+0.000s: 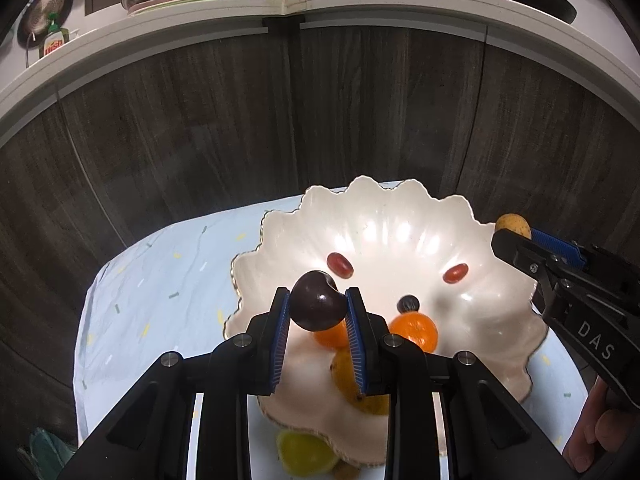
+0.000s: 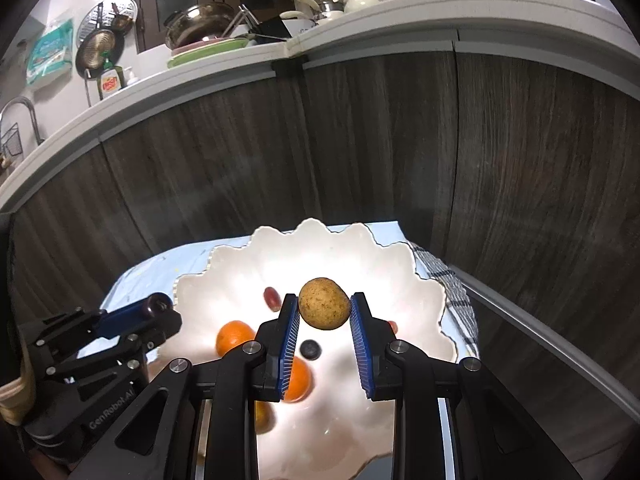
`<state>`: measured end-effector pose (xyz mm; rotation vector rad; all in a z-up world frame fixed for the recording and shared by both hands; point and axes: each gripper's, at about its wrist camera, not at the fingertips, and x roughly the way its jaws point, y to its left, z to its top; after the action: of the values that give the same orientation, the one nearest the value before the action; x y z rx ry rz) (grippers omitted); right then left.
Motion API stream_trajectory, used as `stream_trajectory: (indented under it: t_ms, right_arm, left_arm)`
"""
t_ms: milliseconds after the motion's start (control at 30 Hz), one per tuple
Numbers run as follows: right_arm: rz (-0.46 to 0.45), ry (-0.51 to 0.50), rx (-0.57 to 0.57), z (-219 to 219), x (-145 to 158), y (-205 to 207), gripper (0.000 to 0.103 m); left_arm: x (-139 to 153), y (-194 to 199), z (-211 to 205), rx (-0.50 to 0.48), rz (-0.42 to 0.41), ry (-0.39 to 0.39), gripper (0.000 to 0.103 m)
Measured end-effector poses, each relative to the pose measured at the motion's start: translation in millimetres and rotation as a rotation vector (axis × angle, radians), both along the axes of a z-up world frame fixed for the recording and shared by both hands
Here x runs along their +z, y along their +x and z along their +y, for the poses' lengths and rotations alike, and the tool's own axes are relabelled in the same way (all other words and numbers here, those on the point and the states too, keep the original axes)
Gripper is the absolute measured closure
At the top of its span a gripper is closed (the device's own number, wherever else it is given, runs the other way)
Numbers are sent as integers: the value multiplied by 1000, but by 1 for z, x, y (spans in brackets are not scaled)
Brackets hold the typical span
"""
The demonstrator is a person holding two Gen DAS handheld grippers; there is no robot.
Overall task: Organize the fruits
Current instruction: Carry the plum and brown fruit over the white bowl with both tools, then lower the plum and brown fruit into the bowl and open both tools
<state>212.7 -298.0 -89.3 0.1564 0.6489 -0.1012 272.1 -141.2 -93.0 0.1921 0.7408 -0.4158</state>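
2 hand-held grippers clamp fruit over the white bowl (image 1: pixel 280 236): left (image 1: pixel 318 307) a dark plum (image 1: pixel 317 301), right (image 2: pixel 325 309) a speckled oval fruit (image 2: pixel 324 303) lying crosswise.

The left gripper's (image 1: pixel 318 306) fingers hide part of a yellow-orange fruit (image 1: pixel 344 376) in the white bowl (image 1: pixel 400 204). Below the bowl's near rim a yellow-green fruit (image 1: pixel 304 454) is blurred — possibly a lemon. A hand (image 1: pixel 592 436) is cut off at the picture's edge — only fingertips show.
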Motion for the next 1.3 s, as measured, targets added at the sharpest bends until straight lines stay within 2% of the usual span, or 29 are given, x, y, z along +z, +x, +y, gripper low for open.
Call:
stream_trajectory:
  t_ms: [267, 567, 867, 900, 933, 1000, 1100, 1167, 1267, 1300]
  right_arm:
    - [39, -8, -8, -11, -11, 23, 76]
    - [44, 6, -21, -19, -18, 37, 76]
    - [43, 3, -29, -23, -24, 40, 75]
    - [45, 5, -27, -23, -25, 40, 75]
    - [45, 5, -28, -23, -25, 40, 75]
    - [42, 2, -32, -23, -25, 40, 75]
    - [30, -8, -30, -21, -23, 38, 59]
    - [14, -18, -35, -20, -21, 36, 38]
    - [-6, -28, -49, -21, -18, 32, 24]
    - [-11, -30, -50, -21, -17, 32, 23]
  left_arm:
    - [-6, 22, -8, -1, 1, 9, 75]
    - [-18, 41, -18, -5, 17, 17, 75]
    - [-22, 43, -25, -21, 16, 32, 74]
    - [-22, 43, -26, -22, 17, 33, 72]
    - [-22, 42, -26, -18, 15, 35, 63]
    - [-22, 42, -25, -7, 4, 34, 54]
    - [-21, 41, -24, 3, 5, 33, 49]
    - [-19, 40, -24, 7, -2, 35, 43]
    - [-16, 39, -22, 16, -15, 38, 39]
    - [-15, 39, -20, 19, -17, 36, 36]
